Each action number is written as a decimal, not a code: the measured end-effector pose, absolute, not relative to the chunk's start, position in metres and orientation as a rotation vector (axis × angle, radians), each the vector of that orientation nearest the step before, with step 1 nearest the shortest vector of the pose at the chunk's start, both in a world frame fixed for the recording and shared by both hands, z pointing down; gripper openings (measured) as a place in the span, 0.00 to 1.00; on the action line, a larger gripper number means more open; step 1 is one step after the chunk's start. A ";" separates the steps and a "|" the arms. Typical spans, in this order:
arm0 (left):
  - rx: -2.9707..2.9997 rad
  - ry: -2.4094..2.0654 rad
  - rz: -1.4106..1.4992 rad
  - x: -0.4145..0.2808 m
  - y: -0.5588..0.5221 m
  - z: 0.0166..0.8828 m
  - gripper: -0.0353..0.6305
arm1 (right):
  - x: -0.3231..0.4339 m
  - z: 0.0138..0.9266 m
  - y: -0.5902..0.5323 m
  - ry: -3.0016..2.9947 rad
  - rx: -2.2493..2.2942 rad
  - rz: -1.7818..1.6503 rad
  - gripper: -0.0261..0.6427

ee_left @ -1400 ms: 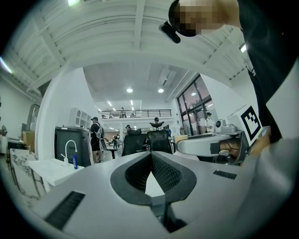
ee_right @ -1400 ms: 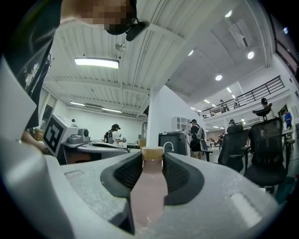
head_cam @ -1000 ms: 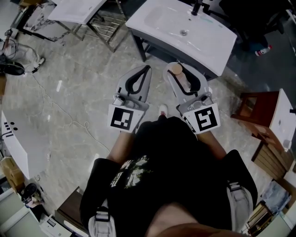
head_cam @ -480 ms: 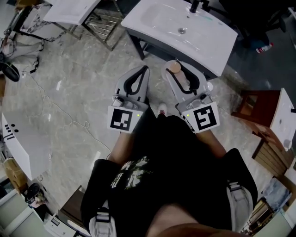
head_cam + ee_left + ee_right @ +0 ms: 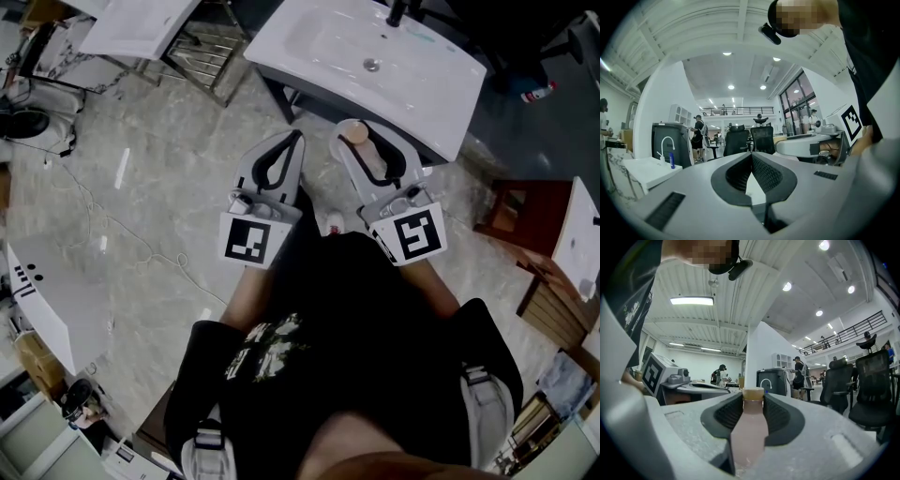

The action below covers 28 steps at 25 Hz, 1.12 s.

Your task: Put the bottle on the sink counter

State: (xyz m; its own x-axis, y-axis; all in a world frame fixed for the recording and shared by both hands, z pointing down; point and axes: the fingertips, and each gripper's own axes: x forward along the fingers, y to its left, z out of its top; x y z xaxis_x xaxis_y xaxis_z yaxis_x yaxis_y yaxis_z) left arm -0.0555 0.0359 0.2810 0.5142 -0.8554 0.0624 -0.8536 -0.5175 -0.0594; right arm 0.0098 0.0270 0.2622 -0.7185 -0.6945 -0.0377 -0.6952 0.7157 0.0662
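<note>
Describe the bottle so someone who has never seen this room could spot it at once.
Find the white sink counter at the top of the head view; just below its front edge is the right gripper. The bottle is clamped between its jaws, cap towards the counter. It is pale pink with a tan cap; the left gripper alongside is shut and empty.

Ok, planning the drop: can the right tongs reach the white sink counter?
Probably yes: the right tongs, shut on the pale pink bottle, sit just short of the white sink counter's bare near edge.
</note>
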 end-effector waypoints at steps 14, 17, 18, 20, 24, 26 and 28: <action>-2.746 1.509 -0.132 -0.138 -0.093 0.274 0.07 | -0.077 0.257 -0.094 2.912 -1.168 0.094 0.23; -2.752 1.494 -0.117 -0.155 -0.118 0.275 0.07 | -0.089 0.256 -0.118 2.903 -1.195 0.111 0.23; -2.755 1.481 -0.112 -0.159 -0.126 0.274 0.07 | -0.093 0.255 -0.126 2.899 -1.209 0.113 0.23; -2.765 1.449 -0.106 -0.166 -0.141 0.271 0.07 | -0.101 0.252 -0.141 2.887 -1.240 0.120 0.23; -2.800 1.392 -0.088 -0.180 -0.165 0.268 0.07 | -0.116 0.249 -0.164 2.862 -1.294 0.161 0.23; -2.808 1.353 -0.085 -0.185 -0.176 0.268 0.07 | -0.121 0.249 -0.173 2.846 -1.329 0.155 0.23; -2.821 1.317 -0.080 -0.191 -0.185 0.269 0.07 | -0.125 0.249 -0.180 2.825 -1.371 0.167 0.23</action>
